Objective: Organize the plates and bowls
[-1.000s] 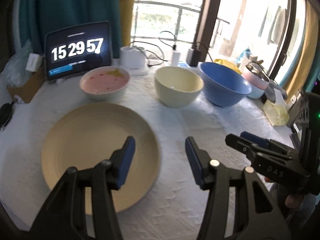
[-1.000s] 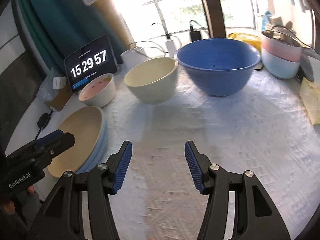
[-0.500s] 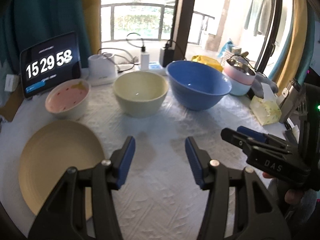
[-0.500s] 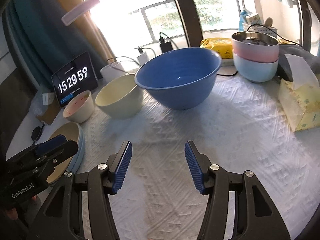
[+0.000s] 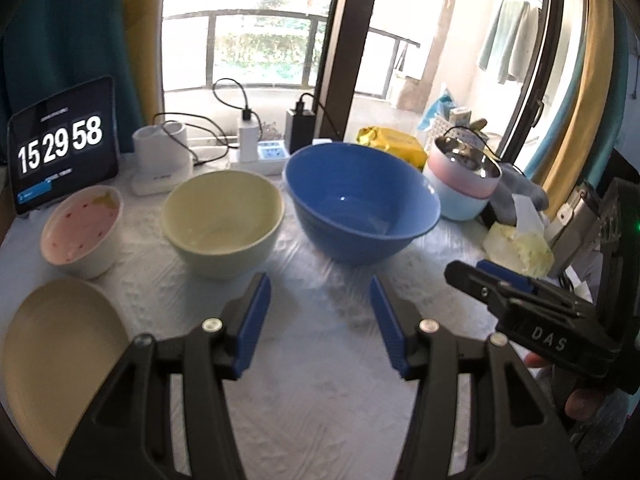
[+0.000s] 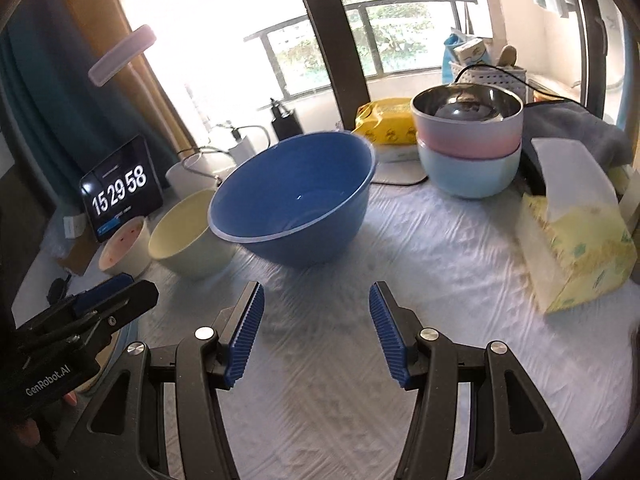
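Note:
A large blue bowl [image 5: 360, 208] [image 6: 296, 204] stands mid-table, with a cream bowl [image 5: 224, 220] [image 6: 188, 240] to its left and a small white bowl with a pink inside [image 5: 80, 232] [image 6: 124, 248] beyond that. A cream plate [image 5: 52, 364] lies at the near left. Stacked at the back right are a pink bowl on a light blue bowl [image 5: 460, 188] [image 6: 468, 140]. My left gripper [image 5: 320, 320] hovers open over bare cloth in front of the blue bowl. My right gripper [image 6: 316, 328] [image 5: 492, 276] is open too, nothing between its fingers.
A tablet clock [image 5: 60, 148] stands at the back left, with chargers and cables [image 5: 248, 140] behind the bowls. A yellow tissue box [image 6: 576, 256] sits at the right edge. A white cloth [image 6: 360, 360] covers the table.
Both grippers have swung to the right: the cream plate slid to the left edge of the left view and the blue bowl came to the centre. Neither gripper's opening changed.

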`<state>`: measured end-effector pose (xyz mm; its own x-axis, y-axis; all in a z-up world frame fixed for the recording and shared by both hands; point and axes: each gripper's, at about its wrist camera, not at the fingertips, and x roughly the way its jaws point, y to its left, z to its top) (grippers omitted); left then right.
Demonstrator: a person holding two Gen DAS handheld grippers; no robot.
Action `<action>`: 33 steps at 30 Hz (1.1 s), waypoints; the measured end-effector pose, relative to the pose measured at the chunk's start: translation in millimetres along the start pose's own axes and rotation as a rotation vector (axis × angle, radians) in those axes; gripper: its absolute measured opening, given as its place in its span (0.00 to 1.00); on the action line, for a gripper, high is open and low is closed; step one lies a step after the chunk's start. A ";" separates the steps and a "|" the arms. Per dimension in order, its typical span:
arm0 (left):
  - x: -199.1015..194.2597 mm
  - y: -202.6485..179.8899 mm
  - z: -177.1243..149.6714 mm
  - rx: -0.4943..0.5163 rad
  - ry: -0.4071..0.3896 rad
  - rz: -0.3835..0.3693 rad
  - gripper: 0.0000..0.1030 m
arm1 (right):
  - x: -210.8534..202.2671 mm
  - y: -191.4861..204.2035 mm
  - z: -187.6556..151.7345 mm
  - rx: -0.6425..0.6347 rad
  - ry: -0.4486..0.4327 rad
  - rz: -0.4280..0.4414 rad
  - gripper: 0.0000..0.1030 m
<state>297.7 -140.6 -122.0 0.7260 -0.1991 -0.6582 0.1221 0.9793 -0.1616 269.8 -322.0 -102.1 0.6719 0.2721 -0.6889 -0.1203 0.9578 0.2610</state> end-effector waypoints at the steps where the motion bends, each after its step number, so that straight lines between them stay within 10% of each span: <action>1: 3.1 -1.7 2.4 -0.002 0.000 0.000 0.52 | 0.7 -2.0 2.8 0.002 -0.004 -0.002 0.56; 22: 52.6 -10.8 25.5 0.032 0.026 0.011 0.52 | 53.9 -25.9 32.7 0.033 0.003 -0.019 0.56; 33: 68.0 -19.4 31.3 0.056 0.022 0.029 0.52 | 67.5 -47.3 19.0 0.069 0.053 -0.063 0.40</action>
<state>365.8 -172.1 -140.6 0.7149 -0.1706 -0.6781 0.1394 0.9851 -0.1010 334.7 -350.7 -148.1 0.6365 0.2178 -0.7399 -0.0271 0.9650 0.2607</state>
